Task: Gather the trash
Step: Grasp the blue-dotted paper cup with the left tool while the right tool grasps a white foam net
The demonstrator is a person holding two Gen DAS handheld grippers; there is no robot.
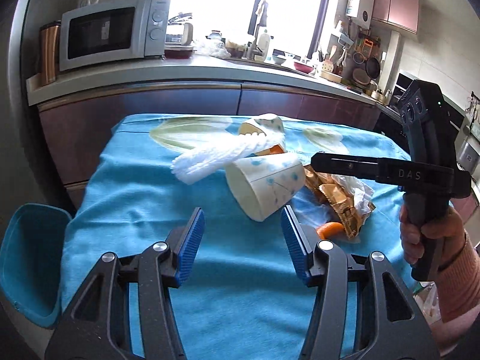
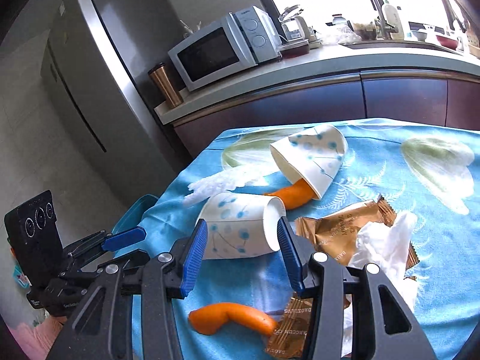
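Observation:
Trash lies on a blue tablecloth: a near paper cup on its side, a far paper cup, white foam netting, gold wrappers, crumpled tissue and orange peel. My left gripper is open, just short of the near cup. My right gripper is open with its jaws astride the near cup, not closed on it. The right view also shows the far cup over a peel, another peel, wrappers and tissue.
A teal bin stands at the table's left edge, also visible in the right view. Behind the table runs a kitchen counter with a microwave and sink clutter. A fridge stands at left.

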